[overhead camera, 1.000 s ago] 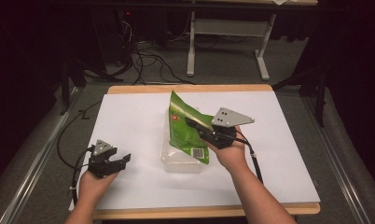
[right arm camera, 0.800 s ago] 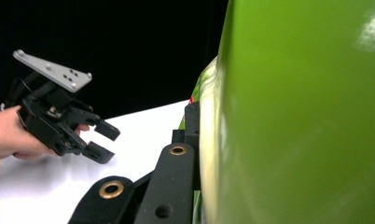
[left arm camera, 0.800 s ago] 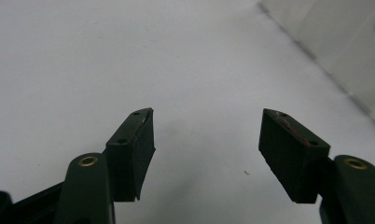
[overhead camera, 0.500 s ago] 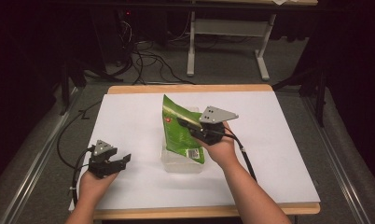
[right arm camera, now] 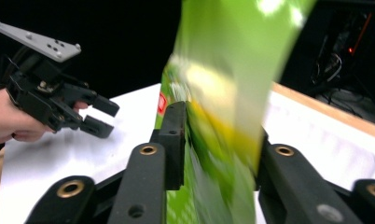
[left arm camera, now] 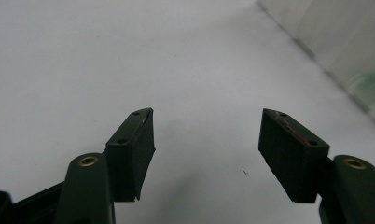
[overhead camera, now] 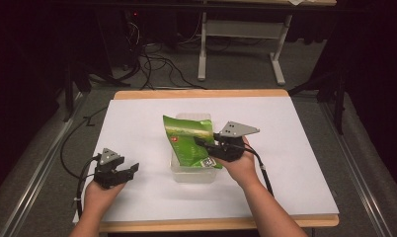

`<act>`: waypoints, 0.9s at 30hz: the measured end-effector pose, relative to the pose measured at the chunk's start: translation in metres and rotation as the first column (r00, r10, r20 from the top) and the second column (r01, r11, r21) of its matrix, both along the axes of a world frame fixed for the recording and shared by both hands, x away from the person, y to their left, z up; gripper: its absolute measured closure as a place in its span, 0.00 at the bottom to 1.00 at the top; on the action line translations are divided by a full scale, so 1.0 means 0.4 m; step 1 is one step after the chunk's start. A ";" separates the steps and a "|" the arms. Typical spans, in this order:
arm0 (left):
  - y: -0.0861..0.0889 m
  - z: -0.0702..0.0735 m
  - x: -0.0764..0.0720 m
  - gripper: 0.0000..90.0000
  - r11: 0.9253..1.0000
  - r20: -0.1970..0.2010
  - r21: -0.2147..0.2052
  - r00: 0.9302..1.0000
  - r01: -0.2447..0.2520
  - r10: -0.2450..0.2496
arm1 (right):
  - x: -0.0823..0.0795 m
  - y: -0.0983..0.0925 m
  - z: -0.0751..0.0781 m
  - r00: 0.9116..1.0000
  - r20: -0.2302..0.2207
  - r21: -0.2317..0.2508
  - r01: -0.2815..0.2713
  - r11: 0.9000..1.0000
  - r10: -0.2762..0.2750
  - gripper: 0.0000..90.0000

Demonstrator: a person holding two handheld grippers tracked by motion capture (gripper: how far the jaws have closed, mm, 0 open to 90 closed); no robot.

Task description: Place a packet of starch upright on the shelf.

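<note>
A green snack bag [overhead camera: 190, 139] leans low over a clear plastic container [overhead camera: 186, 174] in the middle of the white table. My right gripper [overhead camera: 200, 143] is at the bag's right side. In the right gripper view the bag [right arm camera: 213, 93] is blurred between the jaws. They have just been opening, and the right gripper [right arm camera: 218, 126] stands open around the bag. My left gripper [overhead camera: 132, 169] rests at the front left of the table, open with nothing between its fingers [left arm camera: 134, 149], apart from the container.
The white table cover [overhead camera: 295, 148] has free room to the right and at the back. The container's clear wall [left arm camera: 344, 51] shows at the far right of the left gripper view. Cables and a desk frame lie on the floor beyond the table.
My right hand sank and shifted left with the bag. The bag tipped from standing steeply to leaning low over the container. The left gripper kept still.
</note>
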State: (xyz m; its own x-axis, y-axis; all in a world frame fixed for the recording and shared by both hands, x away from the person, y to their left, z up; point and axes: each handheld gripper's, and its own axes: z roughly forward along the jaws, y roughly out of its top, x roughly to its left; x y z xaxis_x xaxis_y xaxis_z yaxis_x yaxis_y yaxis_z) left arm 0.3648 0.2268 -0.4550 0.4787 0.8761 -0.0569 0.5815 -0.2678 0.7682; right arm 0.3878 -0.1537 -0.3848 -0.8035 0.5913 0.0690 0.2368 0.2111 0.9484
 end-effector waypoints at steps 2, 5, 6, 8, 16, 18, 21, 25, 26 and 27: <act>-0.002 0.000 0.000 0.41 1.000 0.001 -0.004 1.000 -0.004 0.004 | -0.004 -0.007 -0.006 1.000 -0.010 0.003 0.004 1.000 -0.004 0.77; -0.002 -0.001 0.000 0.41 1.000 -0.003 -0.004 1.000 -0.002 0.002 | -0.018 -0.036 -0.028 0.999 -0.031 0.027 0.017 0.999 -0.017 0.77; -0.002 -0.001 0.000 0.41 1.000 -0.003 -0.004 1.000 -0.002 0.002 | -0.021 -0.039 -0.030 0.999 -0.032 0.019 0.024 1.000 -0.023 0.78; -0.001 0.000 0.000 0.41 1.000 -0.004 -0.002 1.000 -0.001 0.001 | -0.026 -0.043 -0.032 0.999 -0.036 0.011 0.024 1.000 -0.024 0.78; -0.001 0.000 -0.001 0.41 1.000 0.001 -0.007 1.000 0.001 -0.001 | -0.041 -0.066 -0.074 0.996 -0.075 -0.020 0.051 0.999 -0.052 0.77; -0.001 0.000 0.001 0.40 1.000 -0.001 -0.006 1.000 -0.001 0.001 | -0.044 -0.072 -0.082 0.996 -0.072 -0.018 0.058 0.998 -0.059 0.80; -0.002 0.000 0.001 0.41 1.000 -0.002 -0.003 1.000 0.001 -0.001 | -0.050 -0.070 -0.081 0.997 -0.053 -0.025 0.059 0.998 -0.061 0.86; -0.002 0.000 0.000 0.41 1.000 -0.004 -0.003 1.000 0.002 -0.002 | -0.053 -0.066 -0.080 0.997 -0.053 -0.021 0.056 0.998 -0.057 0.93; -0.002 0.000 0.000 0.41 1.000 -0.004 -0.003 1.000 0.002 -0.002 | -0.053 -0.066 -0.080 0.997 -0.053 -0.021 0.056 0.998 -0.057 0.93; -0.003 0.000 0.000 0.41 1.000 -0.002 -0.006 1.000 0.001 -0.001 | -0.055 -0.063 -0.078 0.997 -0.049 -0.021 0.052 0.998 -0.053 0.94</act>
